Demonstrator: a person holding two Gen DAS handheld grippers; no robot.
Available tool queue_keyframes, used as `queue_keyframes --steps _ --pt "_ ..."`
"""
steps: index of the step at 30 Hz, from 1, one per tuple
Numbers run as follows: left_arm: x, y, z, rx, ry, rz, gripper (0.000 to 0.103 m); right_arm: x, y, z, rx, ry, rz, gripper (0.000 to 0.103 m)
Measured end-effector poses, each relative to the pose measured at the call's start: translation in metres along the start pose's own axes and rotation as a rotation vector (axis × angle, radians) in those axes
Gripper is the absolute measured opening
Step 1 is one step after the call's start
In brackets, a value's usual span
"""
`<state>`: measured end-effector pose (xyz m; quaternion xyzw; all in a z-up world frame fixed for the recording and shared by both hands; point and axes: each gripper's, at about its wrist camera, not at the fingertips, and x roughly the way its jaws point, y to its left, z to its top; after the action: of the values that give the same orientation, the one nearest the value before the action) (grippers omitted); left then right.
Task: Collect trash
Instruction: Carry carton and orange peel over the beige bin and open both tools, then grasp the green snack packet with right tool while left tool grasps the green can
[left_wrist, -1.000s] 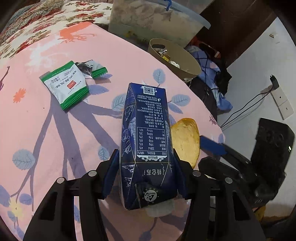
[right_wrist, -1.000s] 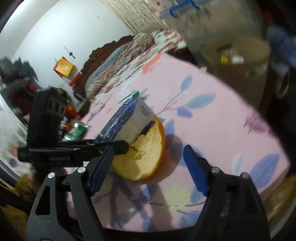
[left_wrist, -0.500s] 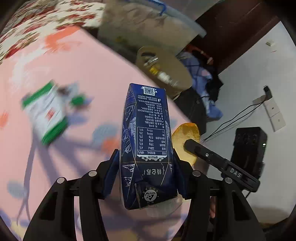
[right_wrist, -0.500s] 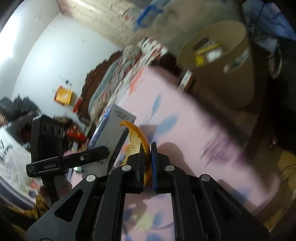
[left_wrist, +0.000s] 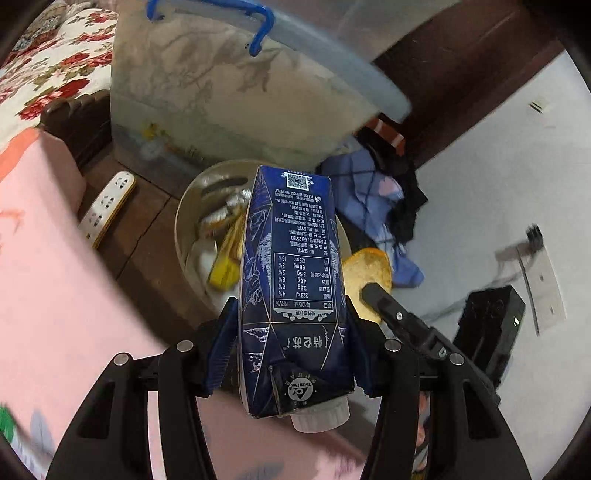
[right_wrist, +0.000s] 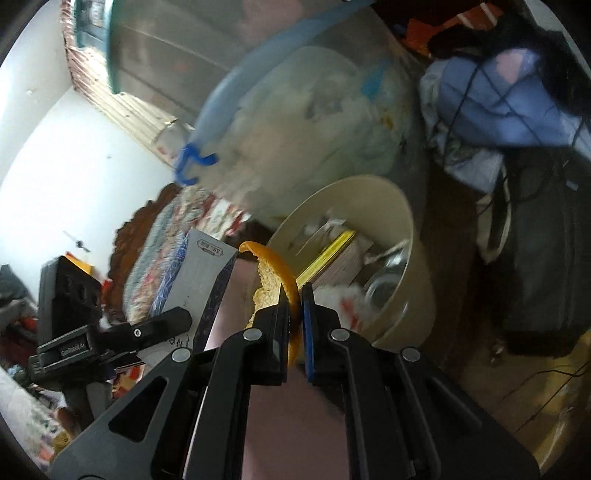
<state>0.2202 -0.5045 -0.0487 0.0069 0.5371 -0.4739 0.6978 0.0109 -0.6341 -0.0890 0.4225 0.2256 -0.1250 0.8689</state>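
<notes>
My left gripper (left_wrist: 291, 325) is shut on a dark blue milk carton (left_wrist: 295, 280), held in the air over a beige trash bin (left_wrist: 188, 229) that holds wrappers and yellow scraps. My right gripper (right_wrist: 295, 295) is shut on a piece of orange peel (right_wrist: 275, 273), next to the same bin (right_wrist: 402, 236). The peel (left_wrist: 369, 273) and the right gripper's finger show just right of the carton in the left wrist view. The carton (right_wrist: 199, 280) and left gripper show at left in the right wrist view.
The pink bedspread (left_wrist: 48, 280) edge lies at lower left. A white power strip (left_wrist: 107, 208) lies on the dark floor beside the bin. A large clear storage box with blue clips (left_wrist: 229, 96) stands behind the bin. Blue clothes (left_wrist: 373, 195) are piled to the right.
Both grippers swung off the bed toward the bin. The right gripper, open around the peel a second ago, closed on it and lifted it. The carton stays gripped.
</notes>
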Motion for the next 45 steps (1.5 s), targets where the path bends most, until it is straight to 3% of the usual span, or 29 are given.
queue_keyframes --steps 2,3,4,5,7,12,17,20,23,27,32,37,40,43,45 --pt "0.017 0.000 0.015 -0.009 -0.010 0.022 0.055 0.015 0.000 0.010 -0.012 0.002 -0.029 0.016" --pt "0.024 -0.001 0.020 -0.010 -0.010 0.037 0.071 0.024 -0.001 0.015 -0.022 0.009 -0.043 0.023" --pt "0.030 0.000 0.025 -0.020 -0.021 0.062 0.075 0.031 -0.002 0.019 -0.017 0.016 -0.055 0.059" --pt "0.028 0.002 0.027 -0.026 -0.035 0.064 0.075 0.032 -0.005 0.020 -0.007 0.006 -0.061 0.087" --pt "0.021 0.003 0.026 -0.021 -0.065 0.057 0.075 0.024 -0.001 0.019 -0.014 -0.054 -0.058 0.086" --pt "-0.019 0.000 0.004 -0.019 -0.136 0.026 0.074 0.002 0.013 0.006 -0.048 -0.096 -0.023 0.084" --pt "-0.080 -0.010 -0.063 0.002 -0.205 -0.037 0.074 -0.012 0.032 -0.014 -0.060 -0.059 0.044 0.082" --pt "-0.114 -0.011 -0.115 0.038 -0.235 -0.024 0.074 -0.009 0.053 -0.028 -0.094 0.010 0.091 0.078" --pt "-0.144 0.004 -0.164 0.044 -0.232 0.024 0.074 0.003 0.083 -0.047 -0.140 0.101 0.147 0.072" --pt "-0.181 0.043 -0.213 -0.024 -0.221 0.099 0.074 0.028 0.125 -0.080 -0.226 0.212 0.193 0.069" --pt "-0.261 0.102 -0.266 -0.182 -0.325 0.203 0.074 0.071 0.176 -0.128 -0.328 0.357 0.206 0.069" --pt "-0.353 0.145 -0.296 -0.279 -0.518 0.333 0.074 0.110 0.210 -0.156 -0.401 0.434 0.175 0.069" --pt "-0.392 0.181 -0.306 -0.369 -0.594 0.407 0.075 0.126 0.228 -0.172 -0.473 0.447 0.126 0.069" --pt "-0.408 0.222 -0.312 -0.444 -0.623 0.485 0.075 0.132 0.241 -0.191 -0.547 0.445 0.101 0.070" --pt "-0.410 0.250 -0.315 -0.496 -0.618 0.476 0.075 0.132 0.251 -0.203 -0.596 0.445 0.094 0.068"
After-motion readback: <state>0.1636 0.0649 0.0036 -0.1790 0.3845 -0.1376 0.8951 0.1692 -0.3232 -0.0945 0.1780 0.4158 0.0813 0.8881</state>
